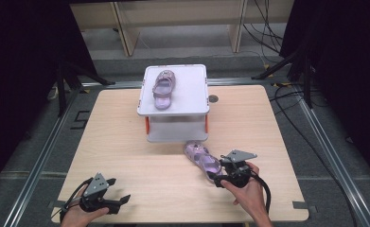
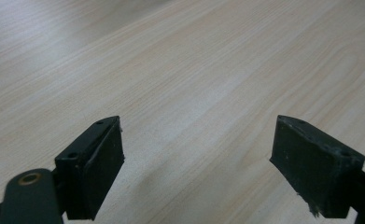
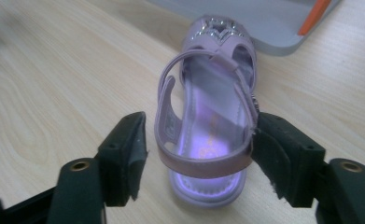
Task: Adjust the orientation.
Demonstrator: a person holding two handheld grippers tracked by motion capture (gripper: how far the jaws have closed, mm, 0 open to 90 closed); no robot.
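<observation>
Right claw point(image 3: 196, 156): jaws spread around the heel of the second sandal point(image 3: 208, 116), right pad touching, left pad apart. The sandal lies on the worktop point(image 1: 126, 142) just before the stand point(image 1: 175, 111). First sandal point(image 1: 163, 89) already sits atop the stand; this one remains. Left claw point(image 2: 196, 163): spread, empty.

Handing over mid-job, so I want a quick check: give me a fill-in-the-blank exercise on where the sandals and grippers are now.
1. One purple sandal lies on top of the white ____.
2. The other sandal lies on the ____.
3. The right gripper has its jaws on either side of that sandal's ____ end.
4. The left gripper holds ____.

Missing: stand; table; heel; nothing
</observation>
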